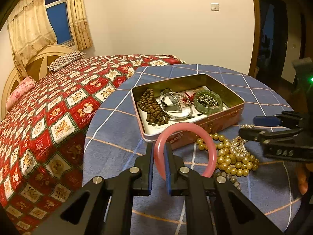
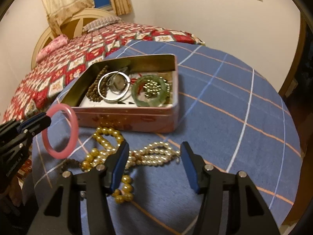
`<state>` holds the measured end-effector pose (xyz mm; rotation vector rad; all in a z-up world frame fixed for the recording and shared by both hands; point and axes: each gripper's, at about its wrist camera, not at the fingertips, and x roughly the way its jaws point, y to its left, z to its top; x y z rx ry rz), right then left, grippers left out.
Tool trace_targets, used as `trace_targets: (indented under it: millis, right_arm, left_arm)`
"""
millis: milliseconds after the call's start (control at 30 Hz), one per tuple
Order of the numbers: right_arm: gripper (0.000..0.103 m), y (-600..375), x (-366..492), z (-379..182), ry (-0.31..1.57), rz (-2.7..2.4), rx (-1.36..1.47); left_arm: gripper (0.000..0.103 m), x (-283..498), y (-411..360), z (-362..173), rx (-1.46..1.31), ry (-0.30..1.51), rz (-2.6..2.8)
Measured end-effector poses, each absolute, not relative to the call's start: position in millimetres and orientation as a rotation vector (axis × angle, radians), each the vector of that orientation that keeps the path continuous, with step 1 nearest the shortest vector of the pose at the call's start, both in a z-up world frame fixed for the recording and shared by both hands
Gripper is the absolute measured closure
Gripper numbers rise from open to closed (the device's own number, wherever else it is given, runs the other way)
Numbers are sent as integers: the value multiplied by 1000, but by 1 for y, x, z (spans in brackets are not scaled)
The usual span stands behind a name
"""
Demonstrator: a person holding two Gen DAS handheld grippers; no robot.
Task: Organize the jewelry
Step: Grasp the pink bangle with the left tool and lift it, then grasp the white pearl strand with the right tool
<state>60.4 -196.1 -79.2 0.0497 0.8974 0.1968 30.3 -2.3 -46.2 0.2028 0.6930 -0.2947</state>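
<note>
Here, line by line:
Pink bangle [image 1: 185,148]: pinched by its rim in the left gripper [image 1: 158,156], held upright clear of the cloth just near of the tin, probably so it can be carried over the wall.
Left gripper: clamped on the bangle.
Tin [image 1: 223,115]: open, already holding brown wooden beads [image 1: 153,107], silver bangles [image 1: 172,105] and a green bangle [image 1: 208,102].
Pearl necklaces [image 2: 156,155]: loose heap on the blue checked tablecloth [image 2: 234,101], near side of the tin.
Right gripper [image 2: 154,166]: jaws apart above the pearls, nothing pinched.
Hard to read: strands tangle; tin's card liner mostly covered.
</note>
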Motion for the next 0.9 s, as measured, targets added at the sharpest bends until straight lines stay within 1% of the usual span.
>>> trace_targets:
  millis: [100, 400, 733, 900]
  right_arm:
    - [45, -187, 68, -86, 925, 175, 3]
    - [44, -207, 58, -91, 951, 101, -24]
    - [44, -228, 46, -90, 974, 103, 103]
    - [44, -222, 53, -93, 984, 109, 102]
  left_arm:
    - [94, 30, -1, -47, 202, 696, -297]
    - [94, 32, -2, -50, 194, 702, -302]
    - [94, 29, -8, -49, 200, 699, -315]
    - [94, 28, -11, -51, 201, 703, -320]
